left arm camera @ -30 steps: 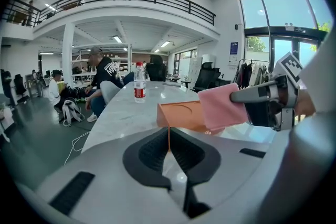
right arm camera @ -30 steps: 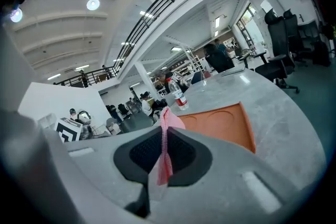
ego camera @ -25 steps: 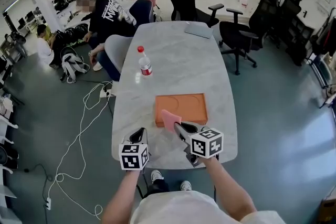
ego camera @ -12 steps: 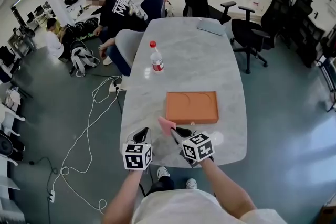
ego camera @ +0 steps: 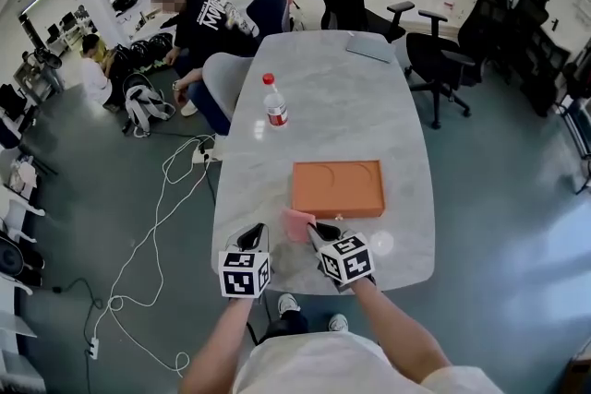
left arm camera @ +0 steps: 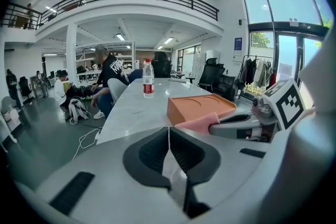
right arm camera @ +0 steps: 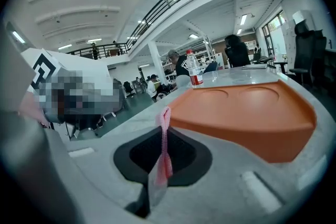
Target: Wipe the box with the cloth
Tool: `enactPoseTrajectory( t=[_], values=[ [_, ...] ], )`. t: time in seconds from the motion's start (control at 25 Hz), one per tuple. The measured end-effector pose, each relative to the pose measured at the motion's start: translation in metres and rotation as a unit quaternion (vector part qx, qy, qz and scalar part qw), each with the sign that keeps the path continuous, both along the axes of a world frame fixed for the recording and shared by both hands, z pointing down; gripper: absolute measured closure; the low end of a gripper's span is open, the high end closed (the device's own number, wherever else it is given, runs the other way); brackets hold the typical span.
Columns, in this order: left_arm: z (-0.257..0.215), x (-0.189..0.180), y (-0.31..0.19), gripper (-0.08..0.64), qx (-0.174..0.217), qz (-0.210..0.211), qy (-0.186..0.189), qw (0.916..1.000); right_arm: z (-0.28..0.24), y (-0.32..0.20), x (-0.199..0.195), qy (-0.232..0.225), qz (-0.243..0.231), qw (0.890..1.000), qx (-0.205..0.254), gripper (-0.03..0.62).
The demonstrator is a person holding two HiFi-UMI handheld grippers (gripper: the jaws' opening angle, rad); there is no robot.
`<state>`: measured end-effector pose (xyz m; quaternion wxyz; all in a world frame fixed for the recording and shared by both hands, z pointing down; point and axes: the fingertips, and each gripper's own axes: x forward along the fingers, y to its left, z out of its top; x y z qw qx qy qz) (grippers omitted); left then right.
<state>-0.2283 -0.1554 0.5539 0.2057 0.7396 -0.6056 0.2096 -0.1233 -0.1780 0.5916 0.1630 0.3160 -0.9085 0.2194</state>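
Note:
A flat orange box (ego camera: 338, 188) with two round dents lies on the white marble table (ego camera: 323, 106). My right gripper (ego camera: 312, 231) is shut on a pink cloth (ego camera: 297, 223), held just off the box's near left corner. In the right gripper view the cloth (right arm camera: 164, 134) hangs pinched between the jaws, with the box (right arm camera: 247, 113) close ahead to the right. My left gripper (ego camera: 249, 240) hovers over the table's near edge, left of the cloth, shut with nothing in it. Its own view shows the box (left arm camera: 202, 106) and the cloth (left arm camera: 198, 124) to the right.
A water bottle with a red cap (ego camera: 274, 106) stands beyond the box on the left. A grey flat item (ego camera: 372, 49) lies at the table's far end. Office chairs (ego camera: 443, 60) stand to the right; people sit at far left, and white cables (ego camera: 157, 217) trail on the floor.
The right gripper has drawn the pink cloth back off the box's near left edge toward me. The left gripper has stayed near the table's front edge.

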Motion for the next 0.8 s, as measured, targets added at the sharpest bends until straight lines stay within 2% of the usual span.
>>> enactPoseTrajectory(
  t=[0.8],
  values=[
    [0.004, 0.040, -0.007, 0.543, -0.005, 0.028, 0.002, 0.9996, 0.004, -0.015, 0.067, 0.006, 0.098, 0.995, -0.003, 0.578]
  ],
)
